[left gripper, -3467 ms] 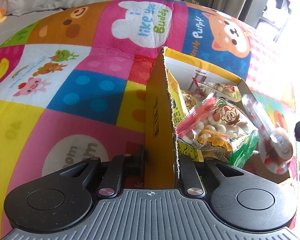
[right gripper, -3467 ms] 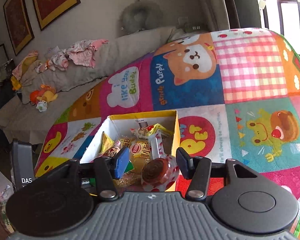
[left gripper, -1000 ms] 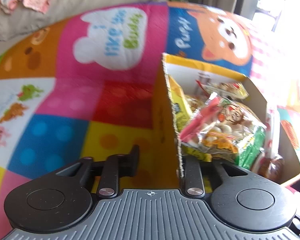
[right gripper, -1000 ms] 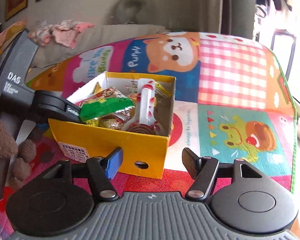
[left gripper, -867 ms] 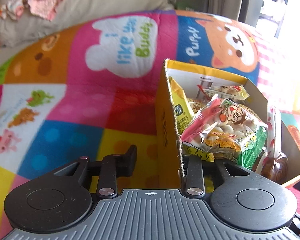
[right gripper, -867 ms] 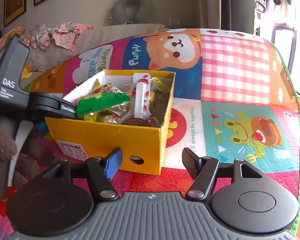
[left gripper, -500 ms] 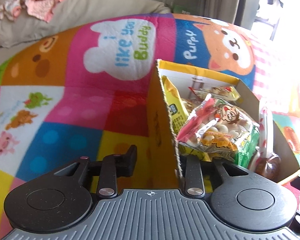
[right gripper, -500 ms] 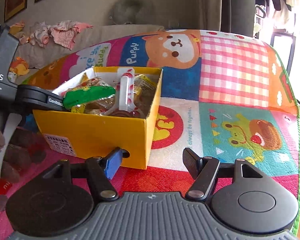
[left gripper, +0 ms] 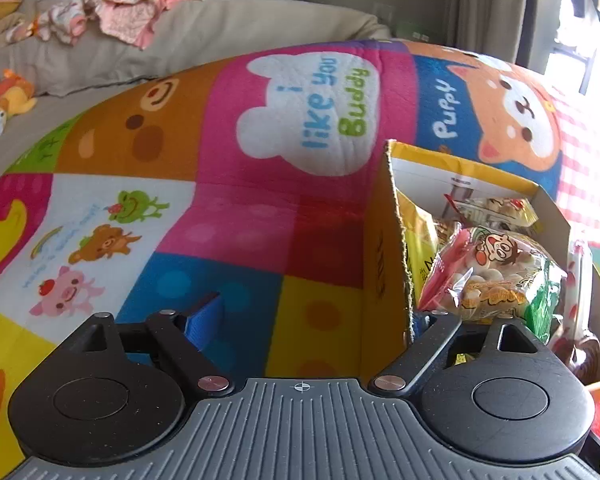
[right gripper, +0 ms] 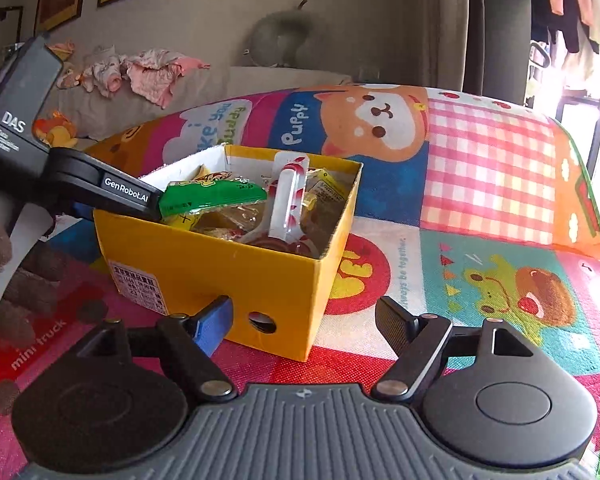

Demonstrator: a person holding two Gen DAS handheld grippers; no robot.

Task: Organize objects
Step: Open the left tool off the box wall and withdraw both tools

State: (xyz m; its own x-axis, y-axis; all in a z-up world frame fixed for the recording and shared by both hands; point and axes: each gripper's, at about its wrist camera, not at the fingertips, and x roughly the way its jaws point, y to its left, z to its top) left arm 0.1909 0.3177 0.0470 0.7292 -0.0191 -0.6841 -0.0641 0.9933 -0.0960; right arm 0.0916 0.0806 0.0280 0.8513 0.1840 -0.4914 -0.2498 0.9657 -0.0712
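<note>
- Yellow cardboard is the material of the open box (right gripper: 204, 268), which is placed on a colourful play mat (right gripper: 488, 184) with cartoon animals.
- The box is filled with snack packets: a green packet (right gripper: 212, 196) is seen at its near left side, and a red and white striped candy package (right gripper: 288, 200) is leaned upright in the middle.
- In the left wrist view, a clear bag of round snacks (left gripper: 488, 276) with a cartoon face is seen on top of the pile.
- The left gripper (left gripper: 314, 316) is released: its jaws have just been opening and are now spread wide, with the left wall of the box (left gripper: 384, 264) between them but not pressed by the pads.
- The right finger of this gripper is reached inside the box, beside the packets; the blue-padded left finger is outside, well apart from the wall.
- The right gripper (right gripper: 304, 320) is also released, and its jaws have just been opening; the near right corner of the box is just in front of them and nothing is grasped.
- A beige sofa (left gripper: 220, 36) with pink clothes (left gripper: 128, 12) is seen at the far side.
</note>
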